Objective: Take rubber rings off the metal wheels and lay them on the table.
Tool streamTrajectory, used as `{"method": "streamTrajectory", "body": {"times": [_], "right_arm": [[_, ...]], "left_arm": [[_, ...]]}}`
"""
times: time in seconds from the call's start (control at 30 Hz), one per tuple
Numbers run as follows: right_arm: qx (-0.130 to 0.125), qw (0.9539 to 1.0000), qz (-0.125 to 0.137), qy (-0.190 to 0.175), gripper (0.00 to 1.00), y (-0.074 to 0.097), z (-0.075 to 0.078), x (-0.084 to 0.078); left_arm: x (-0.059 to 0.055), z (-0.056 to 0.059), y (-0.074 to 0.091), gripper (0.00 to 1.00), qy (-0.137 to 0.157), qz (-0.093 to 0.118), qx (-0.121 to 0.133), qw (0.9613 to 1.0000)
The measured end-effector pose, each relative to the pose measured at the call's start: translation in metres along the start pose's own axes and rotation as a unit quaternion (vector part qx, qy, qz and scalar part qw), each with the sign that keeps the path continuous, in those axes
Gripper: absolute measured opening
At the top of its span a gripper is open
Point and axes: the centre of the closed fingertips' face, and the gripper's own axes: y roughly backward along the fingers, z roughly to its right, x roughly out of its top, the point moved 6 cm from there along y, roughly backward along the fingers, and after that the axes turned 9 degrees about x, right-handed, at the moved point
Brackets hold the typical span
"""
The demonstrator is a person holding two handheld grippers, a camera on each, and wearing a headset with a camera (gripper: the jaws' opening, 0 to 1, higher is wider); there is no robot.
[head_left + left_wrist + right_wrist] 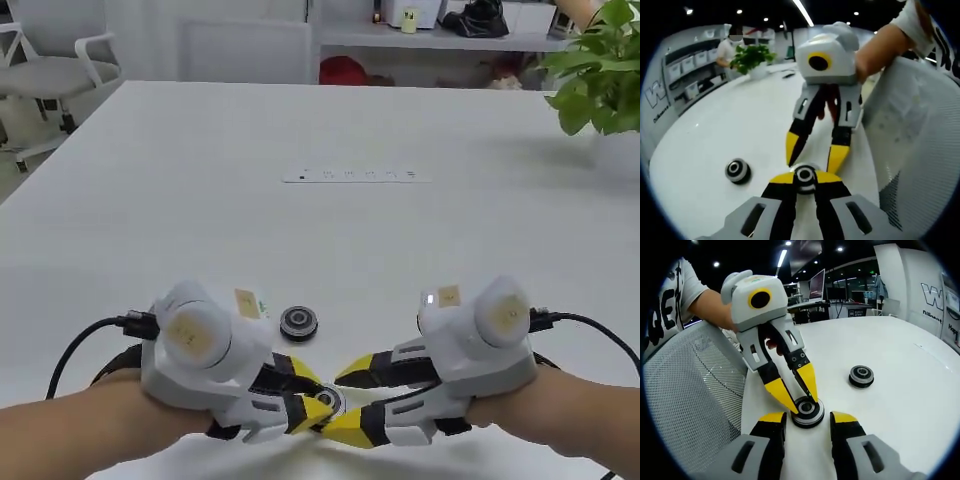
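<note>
Clamps left tongs on metal wheel at near worktop edge, holds right tongs apart around it, leaves second wheel beside

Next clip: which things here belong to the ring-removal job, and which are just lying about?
Job: held wheel, second wheel, left tool, right tool, table.
Lying about: plant, socket strip, chair.

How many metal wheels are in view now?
2. One black-ringed round metal wheel is clamped in the left gripper's tongs; the other wheel lies free on the white table. None seems hidden.
</note>
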Motion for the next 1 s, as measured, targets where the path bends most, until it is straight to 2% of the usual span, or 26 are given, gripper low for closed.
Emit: {"method": "streamTrajectory", "body": {"times": [0.33,1.0], "right_arm": [[-0.004,1.0000,-0.005,0.006,0.26,-0.0045,-0.0008,-0.0007],[-0.008,0.9996,-0.020,0.019,0.22,0.0017,-0.0018,-0.0042]], "left_arm": [[-0.0004,0.0008,0.0002,0.14,-0.002,0.002,0.004,1.0000],[-0.0008,0.0013,0.0007,0.14,-0.004,-0.002,0.011,0.9999]]}}
